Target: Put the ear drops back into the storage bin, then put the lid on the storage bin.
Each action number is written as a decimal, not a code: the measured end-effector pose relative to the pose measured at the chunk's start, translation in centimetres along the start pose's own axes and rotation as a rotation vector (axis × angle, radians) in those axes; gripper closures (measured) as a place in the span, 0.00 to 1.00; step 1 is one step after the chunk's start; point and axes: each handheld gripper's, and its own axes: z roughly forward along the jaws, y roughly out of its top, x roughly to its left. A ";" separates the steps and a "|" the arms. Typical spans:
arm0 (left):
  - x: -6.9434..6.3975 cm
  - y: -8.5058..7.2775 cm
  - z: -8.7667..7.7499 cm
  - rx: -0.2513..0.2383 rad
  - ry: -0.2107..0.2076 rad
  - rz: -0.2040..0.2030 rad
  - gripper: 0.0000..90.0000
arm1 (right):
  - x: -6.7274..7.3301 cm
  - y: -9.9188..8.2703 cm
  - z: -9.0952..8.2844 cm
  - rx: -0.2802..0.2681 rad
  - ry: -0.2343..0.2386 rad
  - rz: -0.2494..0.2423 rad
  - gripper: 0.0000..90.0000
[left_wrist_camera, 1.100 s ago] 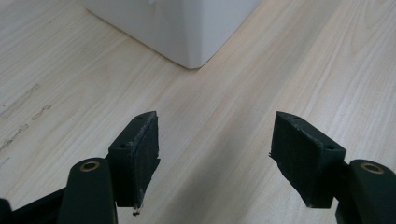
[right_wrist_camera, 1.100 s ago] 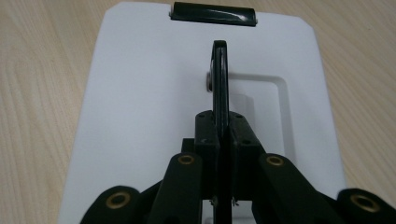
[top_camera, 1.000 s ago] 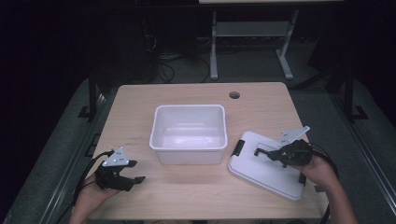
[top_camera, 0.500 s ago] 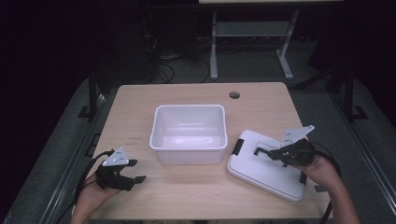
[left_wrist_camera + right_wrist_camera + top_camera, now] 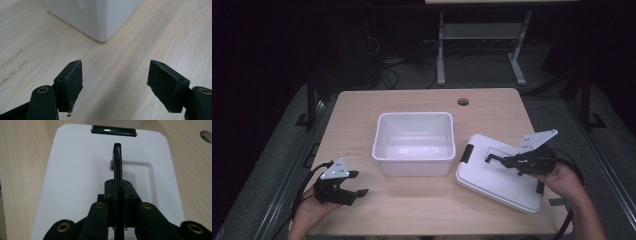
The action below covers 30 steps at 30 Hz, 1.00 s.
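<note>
A white lid (image 5: 492,182) lies on the wooden table at the right, beside an empty white bin (image 5: 414,167). My right gripper (image 5: 504,161) is shut on the lid's thin black handle (image 5: 491,158), which stands up edge-on in the right gripper view (image 5: 117,157) between the closed jaws (image 5: 119,192) over the lid (image 5: 75,182). My left gripper (image 5: 357,183) hovers low at the table's front left. Its jaws (image 5: 115,82) have just been opening and stand apart over bare wood with nothing between them. The bin's corner (image 5: 100,17) is ahead of them.
A black latch (image 5: 466,153) sits on the lid's edge nearest the bin (image 5: 113,130). A round cable hole (image 5: 463,102) is in the table's far side. A metal stand (image 5: 477,30) and cables are on the floor beyond the table.
My right gripper has risen a little with the lid's handle in it. The left gripper's jaws have spread slightly wider while the hand stayed put.
</note>
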 end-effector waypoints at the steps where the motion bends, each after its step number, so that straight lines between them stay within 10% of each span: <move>1: 0.0 0.0 0.0 -0.002 -0.001 -0.002 0.31 | 0.0 0.1 -0.1 -0.002 0.002 0.001 0.93; 30: 0.3 -0.3 -0.6 -0.030 0.002 -0.020 0.29 | -0.2 2.0 -2.0 -0.010 0.025 -0.013 0.93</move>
